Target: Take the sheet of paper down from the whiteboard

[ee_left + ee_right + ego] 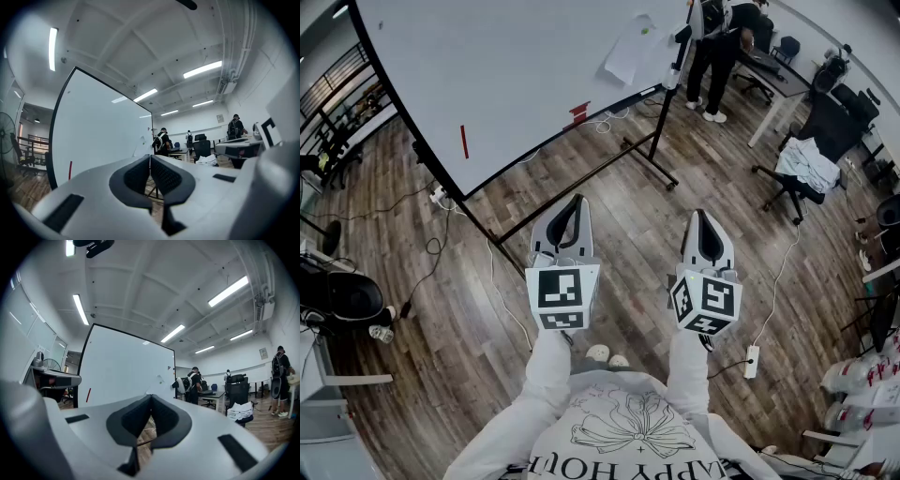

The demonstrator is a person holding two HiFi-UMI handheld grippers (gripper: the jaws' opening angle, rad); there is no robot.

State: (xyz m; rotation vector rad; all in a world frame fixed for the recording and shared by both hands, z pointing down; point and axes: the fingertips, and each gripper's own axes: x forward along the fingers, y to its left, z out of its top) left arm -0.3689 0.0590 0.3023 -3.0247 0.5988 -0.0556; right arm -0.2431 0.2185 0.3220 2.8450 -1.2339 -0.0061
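Head view: grey left gripper and right gripper, jaws together, empty; white paper on whiteboard.

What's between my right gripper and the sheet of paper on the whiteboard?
Head view: wooden floor and the whiteboard stand's black foot lie between the right gripper and the sheet of paper.

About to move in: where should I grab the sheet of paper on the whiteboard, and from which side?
Probably the free lower edge of the sheet of paper, from the front, low; one magnet near its top seems to pin it.
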